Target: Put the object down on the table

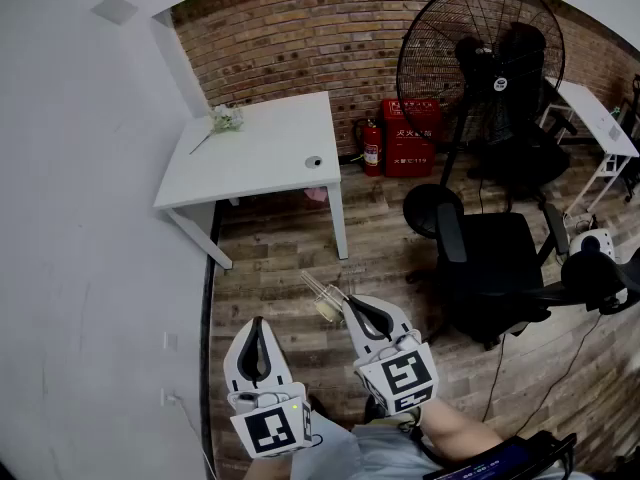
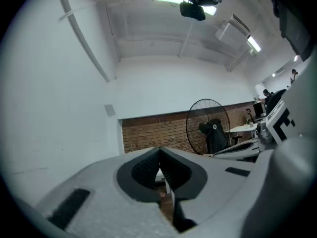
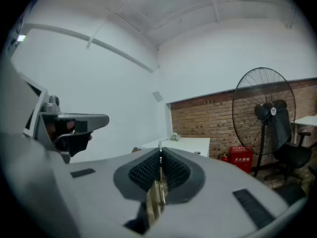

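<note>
My right gripper (image 1: 349, 304) is shut on a thin, clear, yellowish object (image 1: 324, 299) whose slim end sticks out past the jaws toward the upper left. In the right gripper view the same object (image 3: 157, 192) is pinched flat between the ribbed pads, right gripper (image 3: 160, 155). The gripper hangs above the wooden floor, well short of the white table (image 1: 265, 158), which stands ahead and a little to the left. My left gripper (image 1: 257, 324) is low at the left, jaws together with nothing in them; the left gripper (image 2: 159, 156) points toward the brick wall.
A small greenish flower bunch (image 1: 225, 120) lies at the table's far left corner, and a round cable hole (image 1: 314, 162) sits near its right edge. A large black fan (image 1: 480, 58), a black office chair (image 1: 490, 258) and red fire extinguishers (image 1: 405, 138) stand to the right.
</note>
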The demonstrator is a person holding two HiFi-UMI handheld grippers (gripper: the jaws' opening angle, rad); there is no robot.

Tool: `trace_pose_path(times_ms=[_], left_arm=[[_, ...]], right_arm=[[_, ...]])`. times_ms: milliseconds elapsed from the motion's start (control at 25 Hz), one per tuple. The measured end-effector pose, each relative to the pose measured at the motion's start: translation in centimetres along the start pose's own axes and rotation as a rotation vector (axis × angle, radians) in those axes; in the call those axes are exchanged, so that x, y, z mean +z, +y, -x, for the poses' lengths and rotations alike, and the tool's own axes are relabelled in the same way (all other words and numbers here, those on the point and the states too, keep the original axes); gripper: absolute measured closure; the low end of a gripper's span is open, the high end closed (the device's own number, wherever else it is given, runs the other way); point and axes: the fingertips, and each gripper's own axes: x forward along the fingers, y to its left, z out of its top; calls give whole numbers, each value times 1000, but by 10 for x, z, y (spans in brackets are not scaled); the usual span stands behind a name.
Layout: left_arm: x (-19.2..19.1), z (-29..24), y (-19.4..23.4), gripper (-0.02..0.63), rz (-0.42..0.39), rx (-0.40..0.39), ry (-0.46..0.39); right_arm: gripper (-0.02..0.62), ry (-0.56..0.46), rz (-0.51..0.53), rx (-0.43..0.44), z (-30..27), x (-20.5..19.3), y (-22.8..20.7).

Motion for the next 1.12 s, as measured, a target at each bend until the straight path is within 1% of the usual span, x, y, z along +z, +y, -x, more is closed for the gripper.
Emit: trace_pose_path(times_ms=[280,480,640,880,1120], left_arm=[[2,3,-18,598,-3,6,3],[-3,9,-14,598,-13,23,17],[-10,4,-9,598,-12,31,30],[-26,-20,8,598,-2,26,48],[-50,-69,39,598,15,15,64]], right_arm=[[583,-13,0,19,12,1,-11],[583,-26,-25,32,13,-3,-11],[583,-20,-18,39,5,-5,-10],[583,9,-25,25,-25,-14,-14],[583,36,-19,14,-83,-21,-19]])
